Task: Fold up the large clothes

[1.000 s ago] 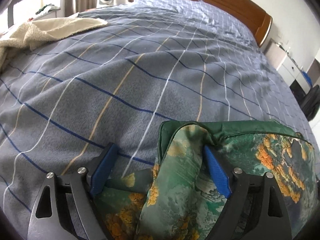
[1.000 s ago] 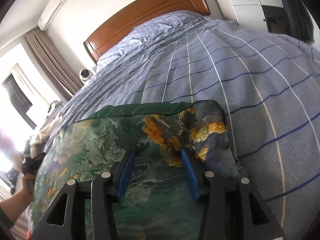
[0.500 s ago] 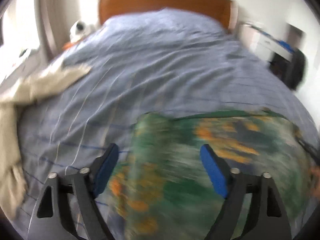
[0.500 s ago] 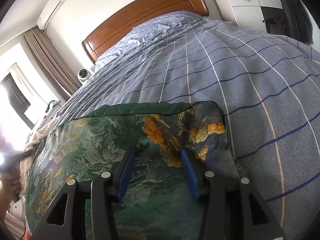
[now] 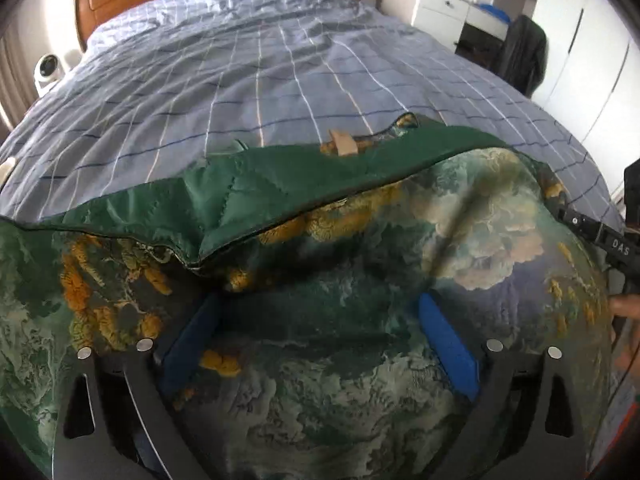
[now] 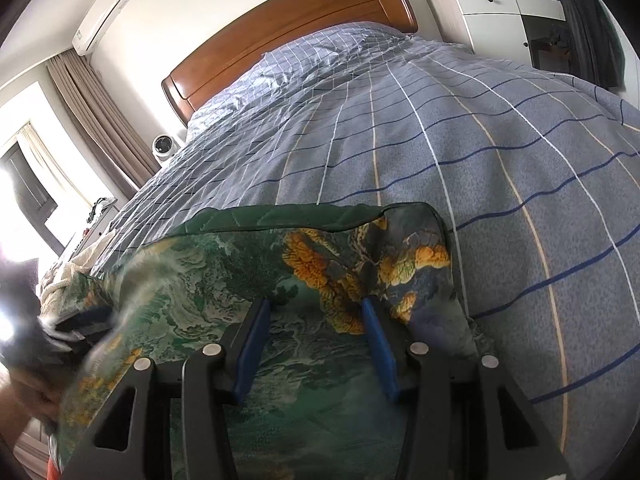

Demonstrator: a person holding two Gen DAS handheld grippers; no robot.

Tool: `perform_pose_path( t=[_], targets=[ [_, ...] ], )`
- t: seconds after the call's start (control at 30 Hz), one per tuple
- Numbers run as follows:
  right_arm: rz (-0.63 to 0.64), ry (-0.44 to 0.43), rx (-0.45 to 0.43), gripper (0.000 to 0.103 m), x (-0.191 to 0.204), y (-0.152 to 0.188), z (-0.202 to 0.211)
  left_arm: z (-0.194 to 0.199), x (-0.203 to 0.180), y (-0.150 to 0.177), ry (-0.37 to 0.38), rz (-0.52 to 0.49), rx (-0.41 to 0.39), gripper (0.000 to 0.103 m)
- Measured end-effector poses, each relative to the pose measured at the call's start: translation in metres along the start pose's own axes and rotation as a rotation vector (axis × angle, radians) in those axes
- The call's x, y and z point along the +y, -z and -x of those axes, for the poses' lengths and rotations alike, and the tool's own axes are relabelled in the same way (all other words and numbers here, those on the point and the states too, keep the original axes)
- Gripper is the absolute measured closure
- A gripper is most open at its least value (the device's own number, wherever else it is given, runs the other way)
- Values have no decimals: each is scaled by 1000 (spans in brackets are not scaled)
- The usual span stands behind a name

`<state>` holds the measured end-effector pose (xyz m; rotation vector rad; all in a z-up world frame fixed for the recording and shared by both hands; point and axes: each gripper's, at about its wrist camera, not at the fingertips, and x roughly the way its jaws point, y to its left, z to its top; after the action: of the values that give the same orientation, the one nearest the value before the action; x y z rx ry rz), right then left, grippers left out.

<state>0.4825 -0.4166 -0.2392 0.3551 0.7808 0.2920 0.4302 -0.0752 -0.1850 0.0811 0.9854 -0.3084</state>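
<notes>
Your left gripper (image 5: pixel 316 344): jaws apart over garment (image 5: pixel 360 380) | right gripper (image 6: pixel 316 344): grip unclear | risk: fabric ahead slides, fold skews

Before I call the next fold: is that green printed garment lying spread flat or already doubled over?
Partly doubled over. The green printed garment shows its plain green lining turned back over the printed side along the far edge.

Home bedroom: bed (image 6: pixel 480 152) with checked duvet, wooden headboard (image 6: pixel 288 28), wall air conditioner (image 6: pixel 102 12), curtains (image 6: pixel 92 120), white cabinet (image 6: pixel 492 16).
</notes>
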Motion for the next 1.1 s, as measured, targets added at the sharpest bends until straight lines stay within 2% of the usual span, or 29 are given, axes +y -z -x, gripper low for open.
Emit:
perform_pose_path(
  t=[0.13, 0.23, 0.3, 0.4, 0.53, 0.63, 0.7, 0.8, 0.93, 1.03, 1.1],
  targets=[
    [-5, -7, -1, 55, -1, 0, 0, 33, -7, 9, 8, -40, -11, 5],
    [-7, -10, -3, 55, -2, 0, -1, 62, -27, 43, 12, -174, -37, 5],
    [-8, -12, -4, 55, -3, 1, 0, 58, -31, 62, -6, -203, -43, 4],
    [-4, -10, -2, 55, -3, 1, -1, 43, -27, 66, 15, -144, -50, 4],
    [10, 16, 12, 55, 1, 0, -1, 54, -28, 64, -16, -128, -60, 5],
    [10, 17, 15, 55, 2, -1, 0, 89, -38, 87, 8, -144, -93, 7],
    [8, 17, 15, 55, 2, -2, 0, 96, -43, 109, 8, -162, -91, 7],
    [10, 17, 12, 55, 3, -2, 0, 86, -46, 127, -25, -157, -97, 6],
    [6, 29, 13, 55, 4, -2, 1, 76, -45, 119, -41, -112, -99, 1],
    [43, 91, 24, 53, 19, -5, 21, 87, -45, 120, -55, -119, -109, 1],
    [46, 90, -19, 53, 26, 3, 55, 103, -43, 127, -59, -104, -124, 2]
  ],
)
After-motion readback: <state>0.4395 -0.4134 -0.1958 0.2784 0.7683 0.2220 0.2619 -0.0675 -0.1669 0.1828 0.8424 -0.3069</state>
